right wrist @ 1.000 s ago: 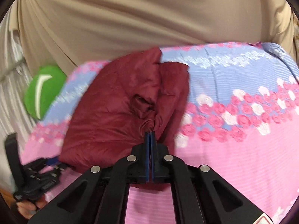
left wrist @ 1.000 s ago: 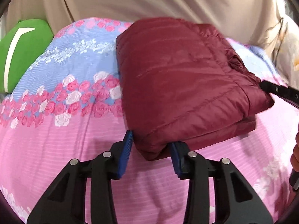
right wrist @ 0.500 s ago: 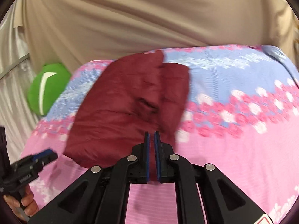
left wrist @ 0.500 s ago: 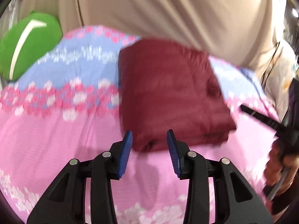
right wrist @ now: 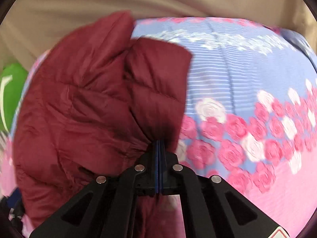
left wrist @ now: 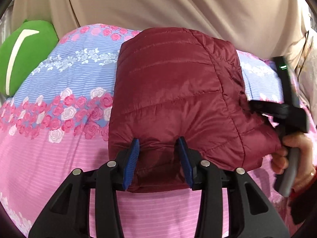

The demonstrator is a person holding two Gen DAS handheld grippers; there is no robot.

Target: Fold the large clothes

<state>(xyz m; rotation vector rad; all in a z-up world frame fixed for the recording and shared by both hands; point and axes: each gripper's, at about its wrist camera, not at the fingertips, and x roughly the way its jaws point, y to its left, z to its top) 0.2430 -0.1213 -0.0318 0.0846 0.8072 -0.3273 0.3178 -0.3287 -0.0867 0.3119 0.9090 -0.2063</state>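
A folded maroon quilted jacket [left wrist: 174, 99] lies on the floral bedspread [left wrist: 59, 91]. My left gripper [left wrist: 158, 154] is open, its blue pads on either side of the jacket's near edge, with the fabric bulging between them. My right gripper [right wrist: 159, 144] is shut on a pinch of the jacket [right wrist: 89, 103] at its right side. In the left wrist view the right gripper [left wrist: 255, 107] reaches the jacket's right edge, held by a hand [left wrist: 293, 148].
A green cushion [left wrist: 21, 55] lies at the far left of the bed. A beige curtain [left wrist: 158, 6] hangs behind the bed. Pink and blue rose-patterned bedspread [right wrist: 247, 103] spreads to the right of the jacket.
Both grippers pulled back from the jacket half a second ago and have come in again. The left now straddles the near edge; the right has shut on the fabric.
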